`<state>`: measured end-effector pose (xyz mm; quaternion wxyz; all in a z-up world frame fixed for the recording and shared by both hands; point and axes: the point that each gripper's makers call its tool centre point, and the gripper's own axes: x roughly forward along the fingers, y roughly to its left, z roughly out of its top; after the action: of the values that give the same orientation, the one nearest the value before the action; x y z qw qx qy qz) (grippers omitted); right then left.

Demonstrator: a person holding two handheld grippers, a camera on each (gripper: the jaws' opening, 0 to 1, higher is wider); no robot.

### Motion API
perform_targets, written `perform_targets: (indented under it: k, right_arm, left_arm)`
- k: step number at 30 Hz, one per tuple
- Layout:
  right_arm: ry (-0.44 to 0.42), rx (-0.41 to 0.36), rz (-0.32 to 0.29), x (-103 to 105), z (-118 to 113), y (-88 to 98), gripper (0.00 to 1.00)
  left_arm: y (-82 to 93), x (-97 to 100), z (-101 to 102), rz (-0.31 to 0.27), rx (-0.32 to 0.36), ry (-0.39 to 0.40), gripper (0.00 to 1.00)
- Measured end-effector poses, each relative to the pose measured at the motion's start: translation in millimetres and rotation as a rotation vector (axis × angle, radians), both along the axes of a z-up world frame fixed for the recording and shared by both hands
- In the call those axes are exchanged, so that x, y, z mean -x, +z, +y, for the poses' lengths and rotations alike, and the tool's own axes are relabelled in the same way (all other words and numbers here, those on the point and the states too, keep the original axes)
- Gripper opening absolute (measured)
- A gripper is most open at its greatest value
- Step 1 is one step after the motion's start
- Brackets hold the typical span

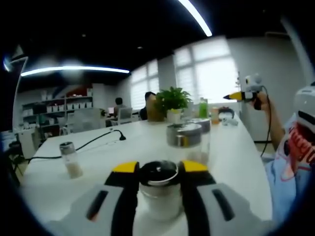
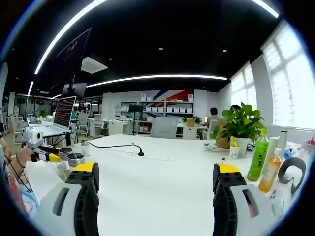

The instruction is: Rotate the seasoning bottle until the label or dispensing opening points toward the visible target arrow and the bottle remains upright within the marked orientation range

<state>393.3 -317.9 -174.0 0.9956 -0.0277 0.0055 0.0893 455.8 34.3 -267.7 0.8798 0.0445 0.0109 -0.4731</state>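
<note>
The seasoning bottle (image 1: 160,189) looked like rigid, slippery glass, light but breakable, best held low on its round body; clear-walled, pale contents, dark lid; it stood upright on the white table (image 1: 236,162), pinched between the left gripper (image 1: 160,169) jaws; the right gripper (image 2: 156,178) hung spread, holding nothing.

My left gripper (image 1: 160,173) has its jaws closed on a bottle (image 1: 159,189) at 6 o'clock. My right gripper (image 2: 156,178) hangs with jaws spread wide apart, clasping nothing; it also appears at 2 o'clock in the left gripper view.
</note>
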Motion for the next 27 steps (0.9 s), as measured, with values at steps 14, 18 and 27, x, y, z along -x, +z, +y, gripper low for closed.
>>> perform_targets:
  k: [14,18,27]
  right_arm:
    - [0.007,0.023,0.012,-3.1,4.9,-2.4,0.99]
    - [0.014,0.027,0.011,-1.6,4.7,-1.7,0.99]
    - [-0.006,0.022,0.004,-0.9,-1.4,0.7,0.99]
  left_arm:
    - [-1.5,4.6,-1.5,0.019,-0.008,-0.140,0.34]
    - [-2.4,6.6,-3.3,-0.002,-0.024,-0.185,0.34]
    - [-3.3,7.2,-4.1,0.026,-0.012,-0.257,0.34]
